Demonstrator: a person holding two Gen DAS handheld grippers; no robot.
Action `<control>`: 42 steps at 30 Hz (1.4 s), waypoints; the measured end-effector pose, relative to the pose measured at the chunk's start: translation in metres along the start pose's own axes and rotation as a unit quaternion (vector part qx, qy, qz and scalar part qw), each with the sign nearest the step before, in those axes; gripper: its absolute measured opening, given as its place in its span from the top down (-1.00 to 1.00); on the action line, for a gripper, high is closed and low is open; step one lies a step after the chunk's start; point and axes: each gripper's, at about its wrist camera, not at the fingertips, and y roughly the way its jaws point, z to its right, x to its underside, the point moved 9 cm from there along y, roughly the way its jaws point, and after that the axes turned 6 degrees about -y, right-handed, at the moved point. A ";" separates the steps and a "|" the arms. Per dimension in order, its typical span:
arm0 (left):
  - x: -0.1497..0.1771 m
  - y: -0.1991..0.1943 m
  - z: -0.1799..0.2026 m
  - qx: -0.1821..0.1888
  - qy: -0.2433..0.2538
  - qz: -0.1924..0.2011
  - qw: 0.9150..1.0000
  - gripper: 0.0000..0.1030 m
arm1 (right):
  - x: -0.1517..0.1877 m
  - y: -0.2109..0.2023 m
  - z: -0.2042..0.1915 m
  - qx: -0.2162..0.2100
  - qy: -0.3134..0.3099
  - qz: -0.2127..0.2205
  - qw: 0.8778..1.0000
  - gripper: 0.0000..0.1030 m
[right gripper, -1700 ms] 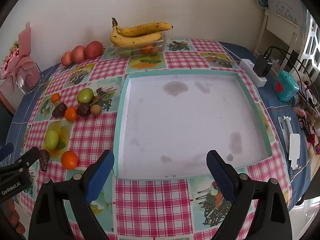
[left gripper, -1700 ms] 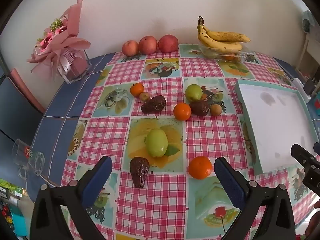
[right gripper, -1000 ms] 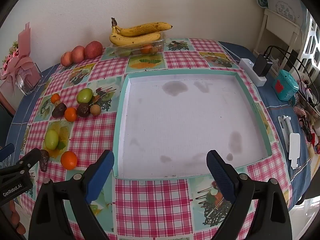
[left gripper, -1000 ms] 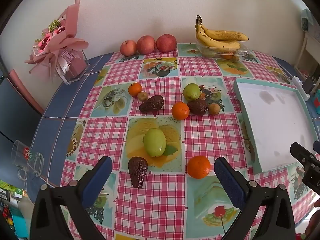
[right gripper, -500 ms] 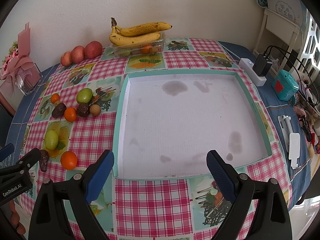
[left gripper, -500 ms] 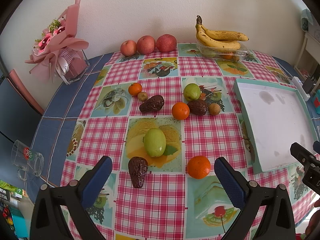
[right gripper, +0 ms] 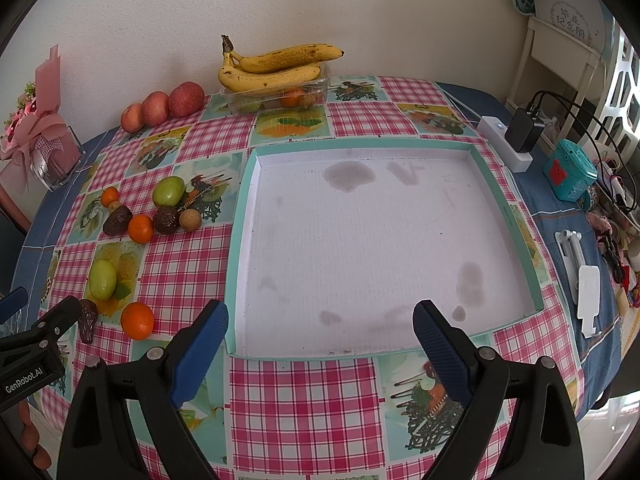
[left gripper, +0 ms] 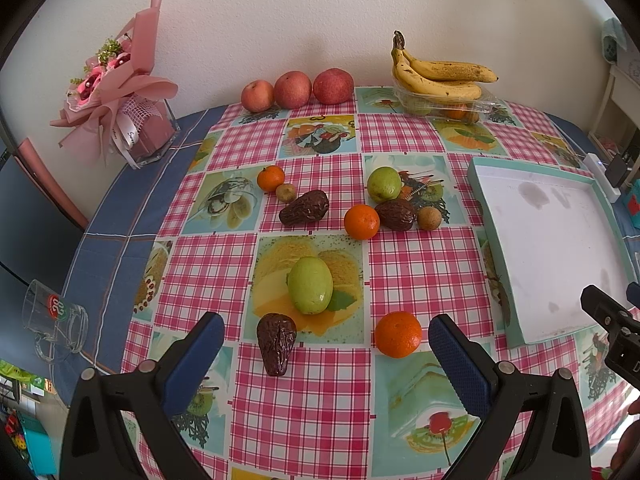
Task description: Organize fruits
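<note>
Loose fruit lies on the checked tablecloth. Nearest my open left gripper [left gripper: 326,354] are a dark wrinkled avocado [left gripper: 276,343], an orange [left gripper: 398,334] and a green mango [left gripper: 310,285]. Further back sit two more avocados [left gripper: 304,208], an orange [left gripper: 361,221], a green apple [left gripper: 384,183], a small orange [left gripper: 271,178] and two small brown fruits [left gripper: 429,217]. Three red apples [left gripper: 294,89] and bananas [left gripper: 438,76] on a clear box line the wall. My open right gripper [right gripper: 320,344] hovers at the near rim of the shallow white tray [right gripper: 240,240], which holds nothing.
A pink bouquet [left gripper: 116,92] in a clear vase stands at the back left. A glass mug [left gripper: 56,320] sits at the left table edge. Right of the tray lie a power strip with charger [right gripper: 516,136], a teal box [right gripper: 570,170] and a white holder [right gripper: 586,280].
Both views shifted only slightly; the left gripper drew back a touch. No fruit has moved and both grippers stay open.
</note>
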 end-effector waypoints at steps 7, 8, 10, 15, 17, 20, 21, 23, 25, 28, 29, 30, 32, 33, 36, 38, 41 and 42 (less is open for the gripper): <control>-0.001 0.000 -0.001 0.000 0.000 0.000 1.000 -1.00 | 0.000 0.000 0.000 0.000 0.000 0.000 1.000 -0.82; -0.001 0.000 -0.001 0.000 0.000 0.000 1.000 -1.00 | 0.000 0.000 0.000 0.000 0.000 0.000 1.000 -0.82; 0.000 0.000 -0.001 0.000 0.000 0.000 1.000 -1.00 | 0.000 0.000 0.000 0.000 0.000 0.000 1.000 -0.82; 0.000 0.001 -0.001 0.002 -0.002 -0.001 1.000 -1.00 | 0.000 0.000 0.000 0.000 0.000 0.000 1.000 -0.82; 0.000 0.002 -0.004 0.007 -0.010 -0.002 1.000 -1.00 | 0.000 0.000 0.000 0.000 0.000 -0.001 1.000 -0.82; -0.001 0.002 -0.014 0.005 -0.028 -0.002 1.000 -1.00 | -0.003 -0.003 -0.005 -0.008 -0.003 0.006 1.000 -0.82; -0.001 0.004 -0.019 0.000 -0.032 -0.003 0.999 -1.00 | -0.002 -0.002 -0.006 -0.013 -0.005 0.008 1.000 -0.82; 0.000 0.007 -0.027 -0.006 -0.041 -0.007 0.999 -1.00 | -0.003 -0.001 -0.011 -0.018 -0.011 0.008 1.000 -0.82; 0.002 0.009 -0.035 -0.003 -0.054 -0.011 0.998 -1.00 | -0.003 -0.002 -0.015 -0.022 -0.015 0.010 1.000 -0.82; 0.005 0.012 -0.044 0.000 -0.062 -0.014 0.998 -1.00 | -0.005 -0.001 -0.019 -0.018 -0.024 0.011 0.999 -0.82; 0.005 0.013 -0.046 0.002 -0.064 -0.015 0.998 -1.00 | -0.006 0.000 -0.020 -0.018 -0.025 0.011 0.999 -0.82; 0.006 0.014 -0.048 0.005 -0.066 -0.016 0.998 -1.00 | -0.006 0.001 -0.022 -0.018 -0.027 0.009 0.999 -0.82; 0.008 0.015 -0.051 0.008 -0.073 -0.020 0.997 -1.00 | -0.006 0.002 -0.022 -0.015 -0.029 0.007 0.999 -0.82; 0.008 0.015 -0.053 0.011 -0.076 -0.022 0.997 -1.00 | -0.007 0.002 -0.023 -0.014 -0.030 0.007 0.999 -0.82; 0.009 0.017 -0.057 0.021 -0.082 -0.024 0.996 -1.00 | -0.009 0.002 -0.026 -0.015 -0.033 0.010 0.999 -0.82; 0.008 0.017 -0.058 0.027 -0.082 -0.021 0.996 -1.00 | -0.012 0.002 -0.030 -0.019 -0.035 0.012 0.999 -0.82; 0.009 0.020 -0.061 0.036 -0.088 -0.023 0.995 -1.00 | -0.018 0.001 -0.041 -0.036 -0.030 0.015 0.999 -0.82; 0.009 0.021 -0.063 0.039 -0.093 -0.025 0.995 -1.00 | -0.020 0.000 -0.045 -0.041 -0.029 0.018 0.999 -0.82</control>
